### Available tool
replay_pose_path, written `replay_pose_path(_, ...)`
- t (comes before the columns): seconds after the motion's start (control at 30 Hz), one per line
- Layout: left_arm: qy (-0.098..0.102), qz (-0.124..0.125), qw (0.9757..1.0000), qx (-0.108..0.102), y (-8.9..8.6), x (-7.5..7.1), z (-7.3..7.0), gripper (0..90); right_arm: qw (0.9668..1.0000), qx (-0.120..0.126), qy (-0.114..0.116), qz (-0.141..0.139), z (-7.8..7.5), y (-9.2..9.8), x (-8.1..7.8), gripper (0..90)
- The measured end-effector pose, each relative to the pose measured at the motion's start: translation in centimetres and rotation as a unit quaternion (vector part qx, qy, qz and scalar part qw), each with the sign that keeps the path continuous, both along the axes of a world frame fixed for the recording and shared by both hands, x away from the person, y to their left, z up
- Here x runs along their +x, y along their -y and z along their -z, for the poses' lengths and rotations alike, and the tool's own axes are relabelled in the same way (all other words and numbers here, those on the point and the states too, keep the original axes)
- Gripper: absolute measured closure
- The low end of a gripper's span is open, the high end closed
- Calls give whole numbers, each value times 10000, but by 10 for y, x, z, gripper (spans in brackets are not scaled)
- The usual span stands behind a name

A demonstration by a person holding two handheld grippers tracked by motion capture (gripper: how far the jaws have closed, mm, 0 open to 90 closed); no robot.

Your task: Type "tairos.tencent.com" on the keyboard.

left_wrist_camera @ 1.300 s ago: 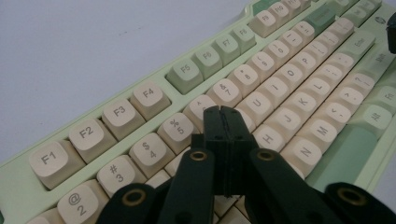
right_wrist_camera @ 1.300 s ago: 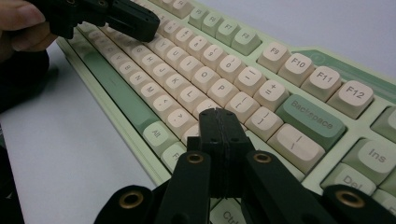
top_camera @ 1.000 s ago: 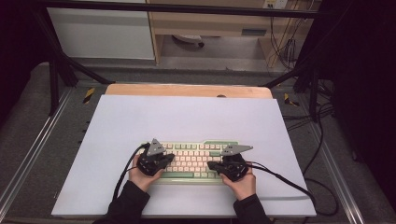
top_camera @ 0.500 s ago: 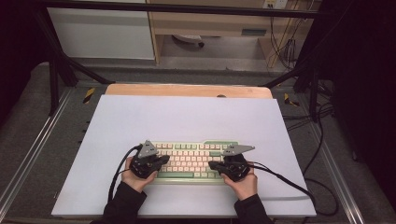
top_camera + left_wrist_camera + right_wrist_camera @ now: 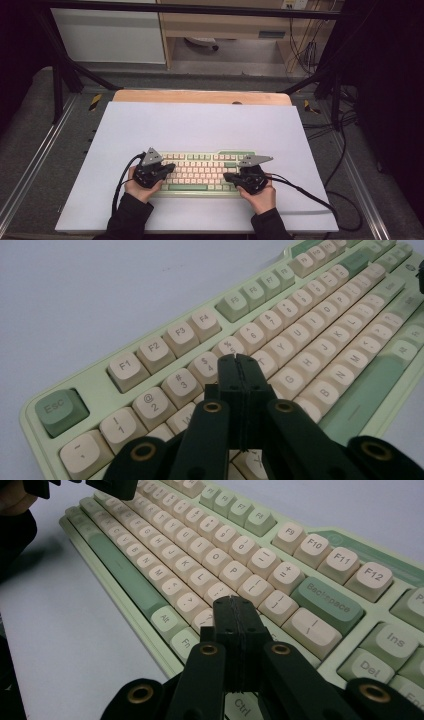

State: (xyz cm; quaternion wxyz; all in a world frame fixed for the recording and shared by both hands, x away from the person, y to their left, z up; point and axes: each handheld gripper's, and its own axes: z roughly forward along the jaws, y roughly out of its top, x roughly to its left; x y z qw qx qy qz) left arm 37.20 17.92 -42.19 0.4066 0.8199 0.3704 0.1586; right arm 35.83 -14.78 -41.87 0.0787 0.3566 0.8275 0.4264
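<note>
I hold a black two-jaw gripper in each hand over a pale green keyboard (image 5: 202,171) with cream keys, which lies at the near middle of a white table (image 5: 200,125). My left gripper (image 5: 169,168) hovers above the keyboard's left end, its jaws pressed flat together with nothing between them. In the left gripper view the closed tips (image 5: 239,371) sit over the number row, near the 4 and 5 keys (the green Esc key (image 5: 61,409) is at lower left). My right gripper (image 5: 228,177) is over the keyboard's right end, jaws likewise closed on nothing. In the right gripper view its tips (image 5: 233,611) point above the keys just below the green Backspace key (image 5: 326,603). A black cable (image 5: 305,192) trails right from that gripper across the table.
</note>
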Motion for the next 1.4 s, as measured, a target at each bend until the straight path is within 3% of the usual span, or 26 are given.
replay_pose_path(0.9, -53, -39, 9999, 90, 0, 5, 11, 900, 10000, -5, 6, -6, 1, 0, 0, 900)
replay_pose_path(1.4, -12, 48, 10000, -28, -4, -2, 0, 900, 10000, 36, 29, 4, -1, 0, -1, 900)
